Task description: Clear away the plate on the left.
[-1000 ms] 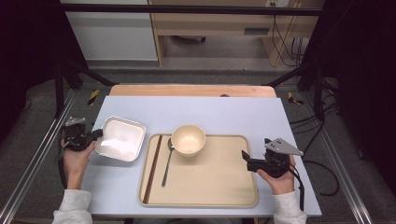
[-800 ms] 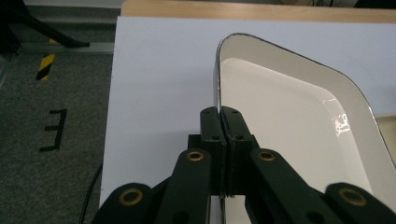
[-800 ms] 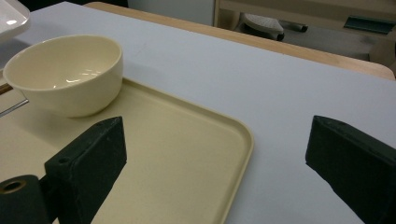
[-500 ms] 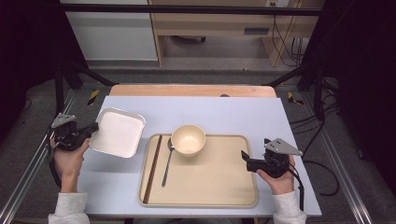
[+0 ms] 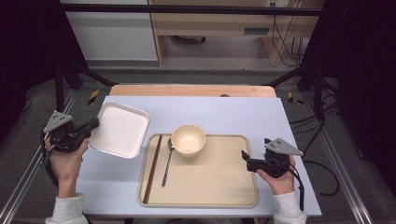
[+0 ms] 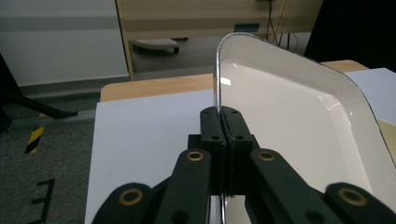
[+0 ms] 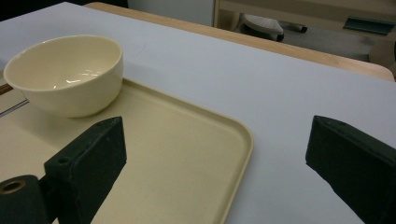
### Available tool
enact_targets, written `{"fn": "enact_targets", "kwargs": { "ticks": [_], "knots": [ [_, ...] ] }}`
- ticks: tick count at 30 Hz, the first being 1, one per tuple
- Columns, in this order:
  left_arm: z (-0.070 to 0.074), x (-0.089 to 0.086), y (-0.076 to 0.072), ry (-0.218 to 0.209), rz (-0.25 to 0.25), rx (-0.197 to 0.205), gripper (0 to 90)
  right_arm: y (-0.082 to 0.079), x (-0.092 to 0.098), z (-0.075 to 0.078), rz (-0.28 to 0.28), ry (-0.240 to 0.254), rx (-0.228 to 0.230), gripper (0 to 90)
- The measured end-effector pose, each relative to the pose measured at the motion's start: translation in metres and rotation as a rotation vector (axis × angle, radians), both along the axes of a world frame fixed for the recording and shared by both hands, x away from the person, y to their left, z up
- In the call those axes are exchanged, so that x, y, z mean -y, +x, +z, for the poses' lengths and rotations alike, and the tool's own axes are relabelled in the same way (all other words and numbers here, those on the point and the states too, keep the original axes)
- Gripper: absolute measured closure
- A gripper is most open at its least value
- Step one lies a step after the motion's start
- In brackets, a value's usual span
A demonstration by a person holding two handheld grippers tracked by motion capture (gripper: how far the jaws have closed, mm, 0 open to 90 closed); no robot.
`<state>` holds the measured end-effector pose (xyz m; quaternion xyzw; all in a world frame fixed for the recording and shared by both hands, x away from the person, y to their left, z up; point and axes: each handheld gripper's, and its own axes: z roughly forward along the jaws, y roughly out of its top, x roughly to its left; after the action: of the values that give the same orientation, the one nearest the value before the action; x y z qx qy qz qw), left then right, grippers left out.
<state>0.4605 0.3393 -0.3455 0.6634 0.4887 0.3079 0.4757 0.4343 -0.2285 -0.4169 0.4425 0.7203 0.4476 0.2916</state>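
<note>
The left tool (image 6: 224, 126) clamps the white plate's (image 5: 120, 129) left rim.

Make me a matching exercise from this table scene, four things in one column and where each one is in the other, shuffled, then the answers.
Things:
1. white square plate
2. bowl
3. spoon
4. right gripper

Places:
A. on the tray, at its far edge
B. open, by the tray's right edge
C. clamped by its rim in the left gripper
D. lying on the tray beside the chopsticks

Pairs: 1-C, 2-A, 3-D, 4-B
</note>
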Motion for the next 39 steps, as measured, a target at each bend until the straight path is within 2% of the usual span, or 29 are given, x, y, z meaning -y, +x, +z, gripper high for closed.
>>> {"fn": "enact_targets", "kwargs": {
  "ticks": [8, 14, 28, 39],
  "knots": [
    [0.013, 0.016, -0.014, 0.013, -0.051, 0.057, 89.0, 0.000, 0.000, 0.000, 0.001, 0.000, 0.000, 5.4],
    [0.016, 0.031, -0.018, 0.034, -0.097, 0.068, 89.0, 0.000, 0.000, 0.001, 0.000, 0.001, 0.000, 5.4],
    [0.017, 0.073, -0.027, 0.093, -0.211, 0.072, 89.0, -0.001, 0.001, 0.001, 0.001, 0.001, 0.002, 5.0],
    [0.011, 0.116, -0.026, 0.138, -0.297, 0.041, 89.1, -0.001, 0.002, 0.002, 0.001, 0.000, 0.000, 3.2]
  ]
}}
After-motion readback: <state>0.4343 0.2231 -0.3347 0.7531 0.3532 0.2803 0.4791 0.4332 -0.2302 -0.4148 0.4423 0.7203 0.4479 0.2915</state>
